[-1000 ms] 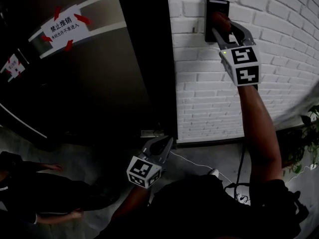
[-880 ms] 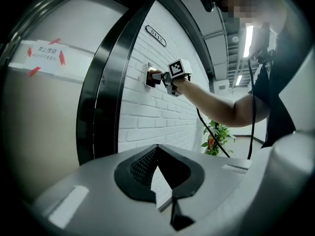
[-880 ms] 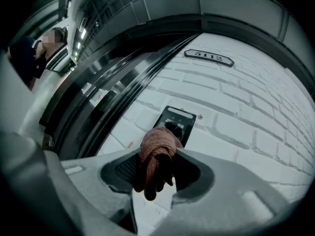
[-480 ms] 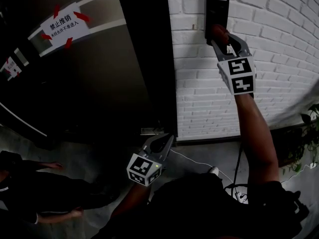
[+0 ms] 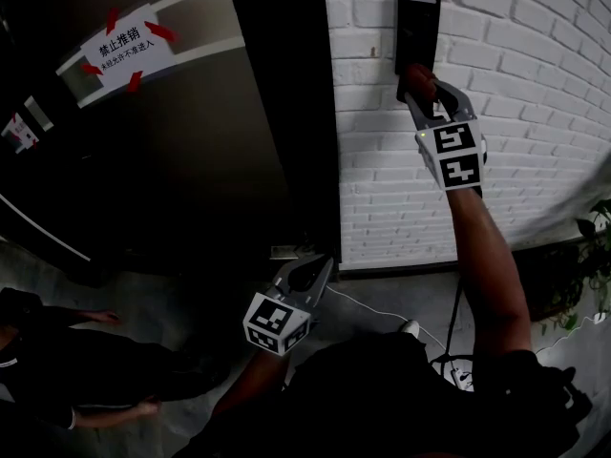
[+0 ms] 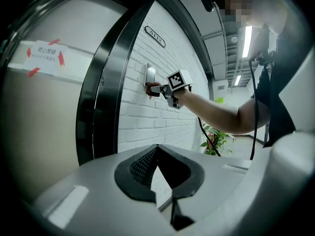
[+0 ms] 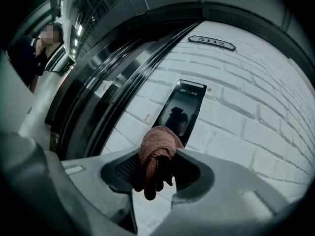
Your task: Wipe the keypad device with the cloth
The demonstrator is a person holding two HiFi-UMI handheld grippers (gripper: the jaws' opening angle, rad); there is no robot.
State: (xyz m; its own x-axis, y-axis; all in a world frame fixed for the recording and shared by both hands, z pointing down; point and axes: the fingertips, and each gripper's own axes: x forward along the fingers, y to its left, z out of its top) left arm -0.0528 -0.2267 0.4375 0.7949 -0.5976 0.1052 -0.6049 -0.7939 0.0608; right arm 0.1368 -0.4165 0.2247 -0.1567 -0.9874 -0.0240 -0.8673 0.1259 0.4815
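**Head view, left to right.** A white paper notice (image 5: 125,48), fixed with red tape strips, is seen on the dark door (image 5: 191,179) at the upper left. Low in the middle, the left gripper (image 5: 321,267) is held above the grey floor (image 5: 382,299), well apart from the wall. Its jaws are drawn together at the tips and nothing is held between them. A thin white cable (image 5: 374,311) is seen on the floor just beside it.

To the right of the door frame, the white brick wall (image 5: 535,113) carries the keypad device (image 5: 417,22), a dark upright panel mounted high on the bricks. The cloth (image 7: 157,142), a reddish bundle, is clamped between the jaws of the right gripper (image 5: 426,90) and is held at the lower end of the keypad device. Whether it is pressed against the panel cannot be told. The right gripper is raised on the person's outstretched arm (image 5: 489,246), with its marker cube turned towards the camera.

A small plate (image 7: 211,42) is fixed to the bricks above the keypad device, as shown in the right gripper view. A leafy plant (image 5: 594,256) is seen at the far right edge, near the foot of the wall.
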